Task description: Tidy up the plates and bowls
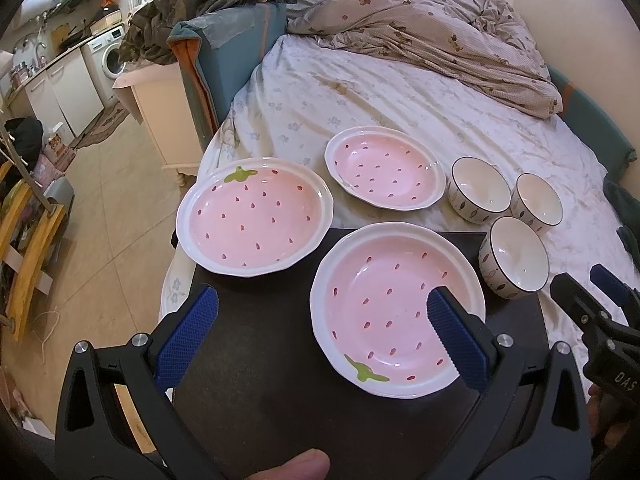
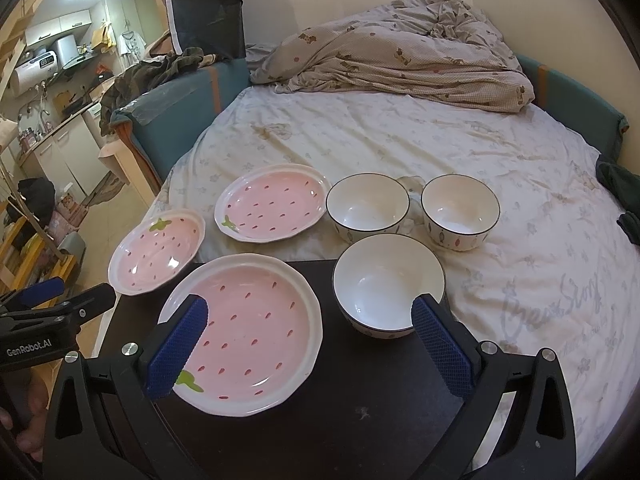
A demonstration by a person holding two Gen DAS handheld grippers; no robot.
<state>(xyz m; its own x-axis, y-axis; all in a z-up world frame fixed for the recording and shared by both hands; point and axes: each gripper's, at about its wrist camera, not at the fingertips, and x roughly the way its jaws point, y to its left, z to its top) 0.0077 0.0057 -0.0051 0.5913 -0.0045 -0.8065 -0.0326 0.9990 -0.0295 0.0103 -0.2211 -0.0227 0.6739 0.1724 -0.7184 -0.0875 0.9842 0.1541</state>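
Three pink strawberry plates lie apart: the near plate (image 1: 396, 312) (image 2: 248, 332) on the dark table (image 1: 280, 360) (image 2: 360, 400), a left plate (image 1: 256, 216) (image 2: 156, 250) half over the table edge, and a far plate (image 1: 384, 168) (image 2: 272, 202) on the bed. Three white bowls stand to the right: the near bowl (image 1: 514, 256) (image 2: 388, 284) at the table's edge, the other two bowls (image 1: 476, 188) (image 1: 538, 202) (image 2: 368, 204) (image 2: 460, 210) on the sheet. My left gripper (image 1: 322, 334) is open above the table beside the near plate. My right gripper (image 2: 308, 344) is open, spanning the near plate and near bowl.
The bed sheet (image 1: 400, 92) (image 2: 400, 128) stretches behind, with a crumpled duvet (image 1: 440, 32) (image 2: 400, 44) at the back. Floor (image 1: 112, 200) drops off left of the table. A kitchen counter with a washing machine (image 1: 110, 54) stands far left.
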